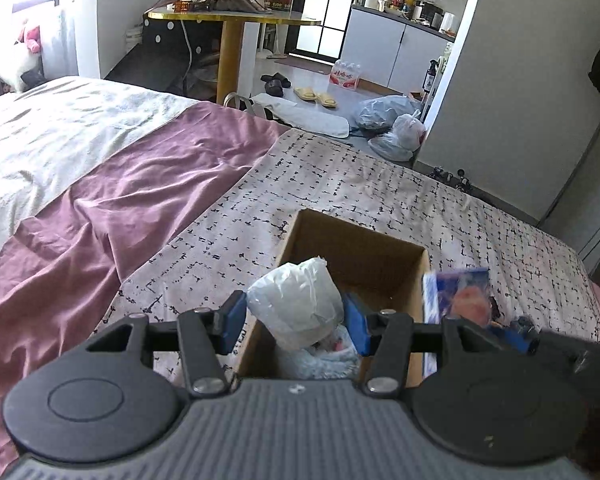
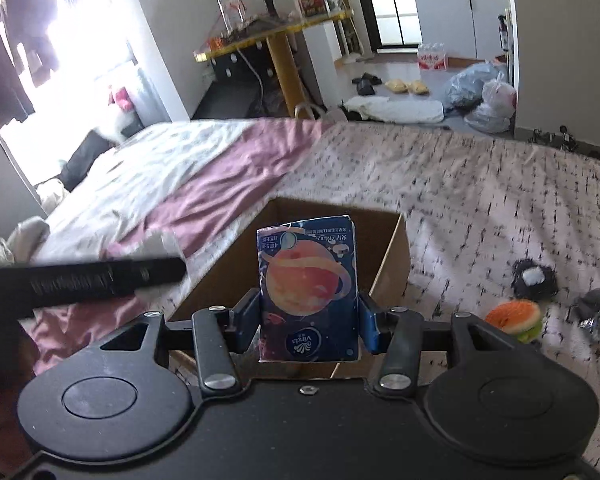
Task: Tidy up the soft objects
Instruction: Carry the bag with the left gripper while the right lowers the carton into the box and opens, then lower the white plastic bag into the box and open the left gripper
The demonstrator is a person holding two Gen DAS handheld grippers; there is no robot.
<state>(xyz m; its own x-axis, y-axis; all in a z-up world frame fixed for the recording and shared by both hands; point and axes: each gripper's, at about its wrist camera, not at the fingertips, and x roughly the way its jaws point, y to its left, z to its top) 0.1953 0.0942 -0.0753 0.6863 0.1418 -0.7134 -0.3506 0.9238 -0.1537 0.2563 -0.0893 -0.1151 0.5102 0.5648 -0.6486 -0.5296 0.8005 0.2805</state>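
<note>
A: Which step was in hand?
B: Loading the cardboard box (image 2: 392,256) on the bed (image 1: 340,184). My right gripper (image 2: 308,316) clamped a tissue pack (image 2: 309,288); my left gripper (image 1: 296,320) clamped a white plastic bundle (image 1: 296,304), both above the box.
A: Next?
B: Probably lower and release.

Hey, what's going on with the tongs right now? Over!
Left tongs shut on white plastic bundle. Right tongs shut on tissue pack. Both over cardboard box. Nothing blocking.
</note>
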